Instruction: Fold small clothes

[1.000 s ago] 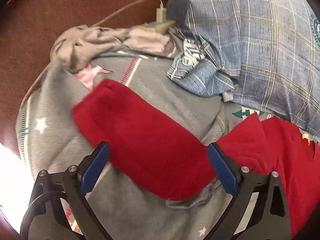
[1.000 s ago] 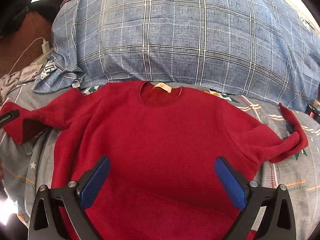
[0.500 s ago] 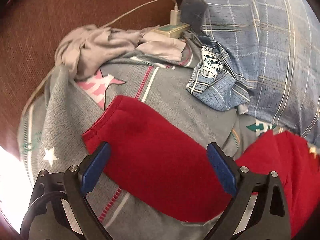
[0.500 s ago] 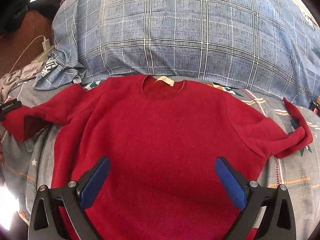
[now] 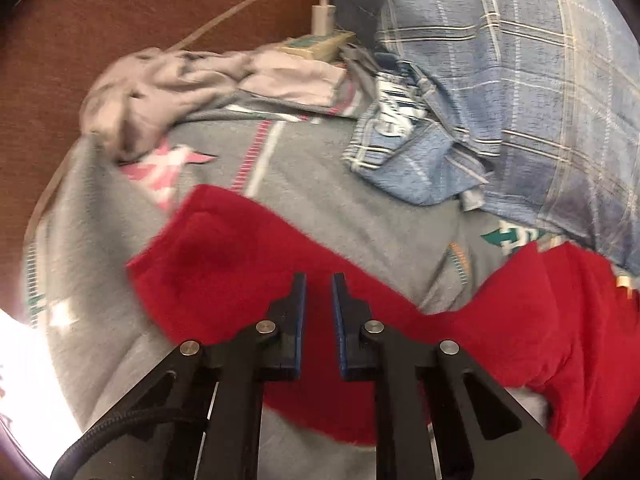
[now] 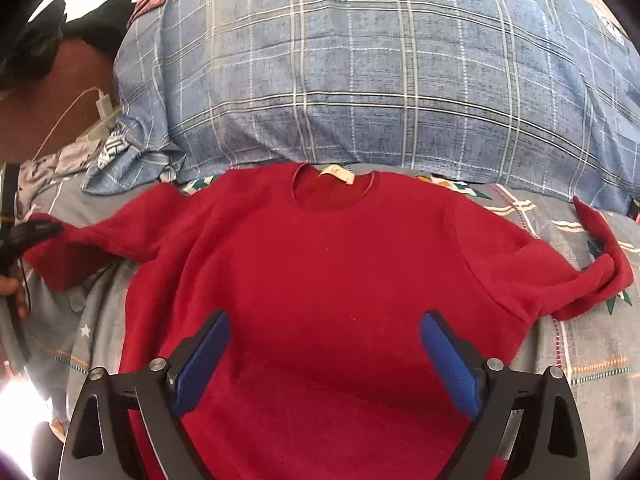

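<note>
Left wrist camera looks down close on the red sweater's [image 5: 248, 264] sleeve; right camera, farther back, sees the whole sweater, sleeve included.

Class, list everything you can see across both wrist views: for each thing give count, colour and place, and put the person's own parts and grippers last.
red sweater: one, red, spread flat on the bed, neck towards the quilt.
quilt: one, blue plaid, bunched behind the sweater.
bedsheet: one, grey with stars and stripes, under the sweater.
crumpled garment: one, pale grey, at the bed's edge.
charger: one, white with cable, plugged into a power strip beside that garment.
hand: one, far left edge of the right wrist view.
left gripper: one, black with blue pads, just closed on the sweater's sleeve.
right gripper: one, open above the sweater's body.
</note>
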